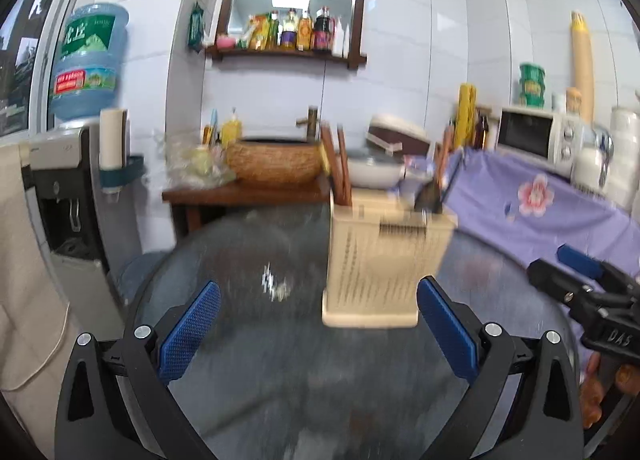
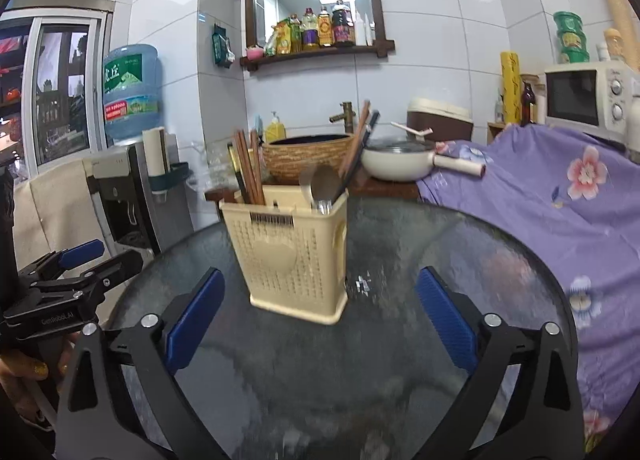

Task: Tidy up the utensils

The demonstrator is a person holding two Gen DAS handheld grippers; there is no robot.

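Both tools are hanging empty above the glass tabletop (image 2: 400,360): the right tool (image 2: 320,324) is gaping wide, and the left tool (image 1: 318,324) is spread just as wide, gripping nothing. Ahead of them the cream utensil holder (image 2: 296,260) is standing upright on the tabletop, already carrying the brown chopsticks (image 2: 250,168) in one compartment and spoons (image 2: 320,188) in another. No loose utensils are showing on the glass, so the sorting is looking finished or nearly so.
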